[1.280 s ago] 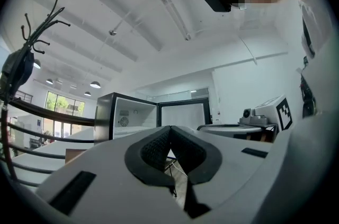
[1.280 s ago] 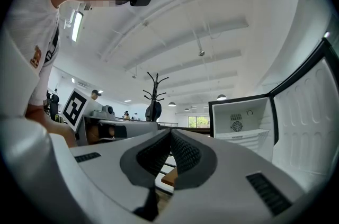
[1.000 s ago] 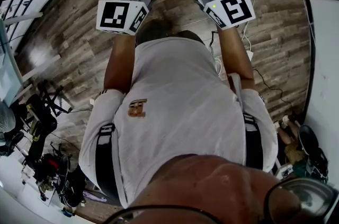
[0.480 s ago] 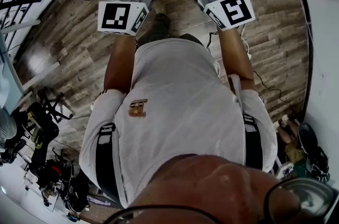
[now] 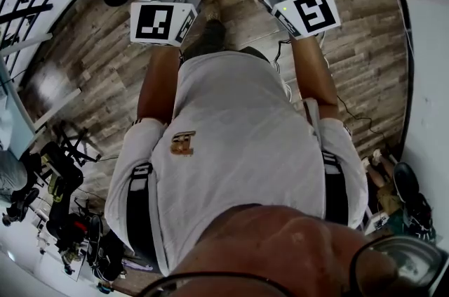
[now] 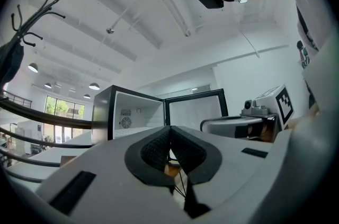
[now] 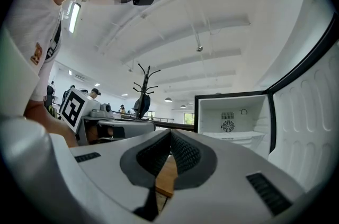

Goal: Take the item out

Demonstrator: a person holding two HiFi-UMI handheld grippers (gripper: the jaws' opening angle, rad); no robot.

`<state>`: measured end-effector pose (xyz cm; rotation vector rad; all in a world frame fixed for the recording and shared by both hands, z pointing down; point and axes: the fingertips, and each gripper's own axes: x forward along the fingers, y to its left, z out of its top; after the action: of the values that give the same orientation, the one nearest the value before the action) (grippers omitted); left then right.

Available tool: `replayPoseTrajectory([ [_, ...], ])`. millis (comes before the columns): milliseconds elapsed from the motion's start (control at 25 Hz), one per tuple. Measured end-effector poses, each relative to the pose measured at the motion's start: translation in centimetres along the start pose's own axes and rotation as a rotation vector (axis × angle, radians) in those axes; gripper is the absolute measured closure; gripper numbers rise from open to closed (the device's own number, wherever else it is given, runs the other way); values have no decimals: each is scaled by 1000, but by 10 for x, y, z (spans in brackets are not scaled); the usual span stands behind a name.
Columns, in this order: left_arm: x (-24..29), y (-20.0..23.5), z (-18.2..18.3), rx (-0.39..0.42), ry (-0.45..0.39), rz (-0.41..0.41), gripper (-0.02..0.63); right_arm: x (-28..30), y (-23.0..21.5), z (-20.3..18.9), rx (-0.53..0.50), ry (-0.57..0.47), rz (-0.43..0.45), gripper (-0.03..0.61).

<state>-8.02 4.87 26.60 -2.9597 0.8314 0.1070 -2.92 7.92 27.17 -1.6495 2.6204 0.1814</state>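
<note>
left tool [image 6: 170, 137]: jaws together, nothing between them. fridge [image 6: 136, 114] ahead, door [image 6: 193, 112] swung open, interior white; shelf looks bare from this angle, and the item isn't visible in any view. right tool [image 7: 170, 139]: jaws together too, empty. Judgement: door is open; reach, grasp and pull-out all remain.

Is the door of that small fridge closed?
No: in the right gripper view the mini fridge shows its white inside, and its door stands swung wide open at the right.
</note>
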Motion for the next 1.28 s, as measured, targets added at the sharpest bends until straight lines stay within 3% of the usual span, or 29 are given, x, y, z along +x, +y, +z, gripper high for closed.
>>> replayPoseTrajectory([
  [720,99,113,-48,24,66,-63,595,124,-83,-43,-1,76,-61,546],
  [1280,140,184,-71,62,50,-113,595,202,-115,-62,-20,107,-103,545],
])
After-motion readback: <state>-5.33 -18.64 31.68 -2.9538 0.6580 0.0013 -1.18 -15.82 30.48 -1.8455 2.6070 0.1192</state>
